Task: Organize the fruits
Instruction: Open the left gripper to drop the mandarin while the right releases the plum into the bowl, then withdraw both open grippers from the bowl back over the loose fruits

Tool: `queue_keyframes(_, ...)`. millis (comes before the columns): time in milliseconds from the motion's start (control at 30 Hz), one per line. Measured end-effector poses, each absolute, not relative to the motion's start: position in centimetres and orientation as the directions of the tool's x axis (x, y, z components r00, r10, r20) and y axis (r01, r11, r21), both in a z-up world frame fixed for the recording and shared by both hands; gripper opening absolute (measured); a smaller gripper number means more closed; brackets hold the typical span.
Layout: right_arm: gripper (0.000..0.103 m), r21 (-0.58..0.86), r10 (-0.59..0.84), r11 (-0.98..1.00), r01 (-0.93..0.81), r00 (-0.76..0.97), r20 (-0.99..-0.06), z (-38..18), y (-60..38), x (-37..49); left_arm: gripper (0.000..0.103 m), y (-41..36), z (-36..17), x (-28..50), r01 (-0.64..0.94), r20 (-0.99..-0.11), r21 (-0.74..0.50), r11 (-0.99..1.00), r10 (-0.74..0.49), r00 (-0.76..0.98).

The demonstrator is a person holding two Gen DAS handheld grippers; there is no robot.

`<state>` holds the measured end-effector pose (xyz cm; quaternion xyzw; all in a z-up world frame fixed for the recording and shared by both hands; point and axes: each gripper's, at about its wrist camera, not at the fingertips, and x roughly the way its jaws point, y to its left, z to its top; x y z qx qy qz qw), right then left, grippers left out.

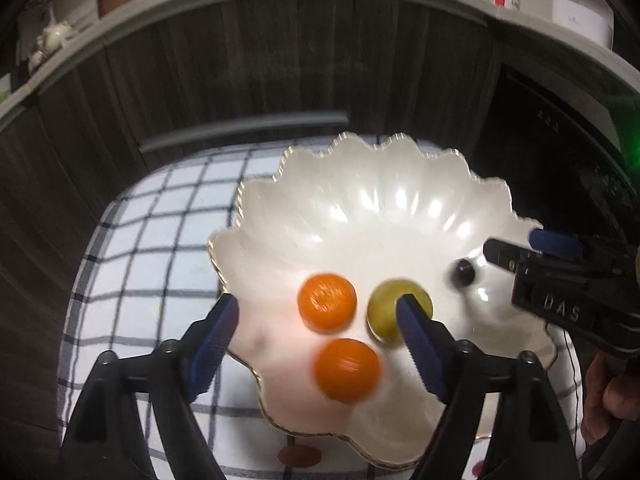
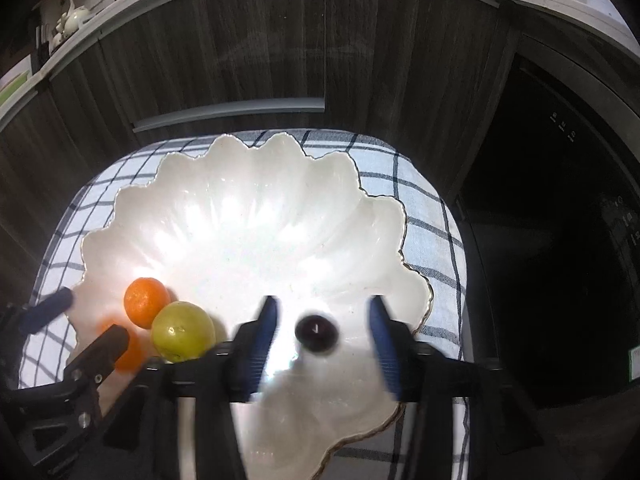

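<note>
A white scalloped bowl (image 1: 360,200) (image 2: 240,200) with a gold rim holds two oranges (image 1: 327,303) (image 1: 346,370), a green fruit (image 1: 390,308) and a small dark fruit (image 1: 464,271). My left gripper (image 1: 317,301) hangs open over the oranges, its pads touching neither; one finger overlaps the green fruit in the picture. The nearer orange looks blurred. In the right wrist view my right gripper (image 2: 324,308) stands open astride the dark fruit (image 2: 316,332), with a gap on both sides. The left gripper (image 2: 97,315) partly hides one orange (image 2: 130,354) there, beside the other orange (image 2: 146,302) and the green fruit (image 2: 183,332).
The bowl rests on a blue-and-white checked cloth (image 1: 160,240) (image 2: 424,216). Behind it stands a dark wood cabinet with a grey handle (image 1: 244,128) under a cluttered counter. A dark appliance (image 2: 560,220) fills the right. A hand (image 1: 608,392) holds the right gripper (image 1: 516,246).
</note>
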<state>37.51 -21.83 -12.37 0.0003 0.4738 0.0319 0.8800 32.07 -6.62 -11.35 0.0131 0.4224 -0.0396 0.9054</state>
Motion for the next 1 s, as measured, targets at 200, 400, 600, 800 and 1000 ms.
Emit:
queue_keyframes(200,0.078,0.033,0.042,0.999,-0.025,0.581,-0.813,-11.3,-22.2,37.1,0.101,-5.8,-10.3,32.0,0.039,-0.749,-0.011,0.999,-0.034,0.661)
queue_keyframes(400,0.079,0.031,0.04,0.999,-0.026,0.61,-0.792,-10.1,-22.1,36.5,0.103,-5.2,-9.8,31.8,0.017,-0.742,0.004,1.0,-0.009,0.67)
queue_keyframes(600,0.079,0.057,0.05,0.998,-0.009,0.628,-0.776,-9.1,-22.1,35.4,0.103,-4.9,-9.6,31.0,0.009,-0.748,-0.018,1.0,-0.019,0.664)
queue_keyframes(800,0.079,0.06,0.05,0.998,-0.006,0.639,-0.768,-8.4,-22.1,34.0,0.103,-4.9,-8.9,30.1,0.015,-0.738,-0.02,1.0,-0.025,0.675)
queue_keyframes(1000,0.079,0.067,0.043,0.998,0.012,0.648,-0.761,-7.5,-22.3,32.8,0.103,-4.7,-8.0,29.1,0.024,-0.726,-0.016,1.0,-0.028,0.687)
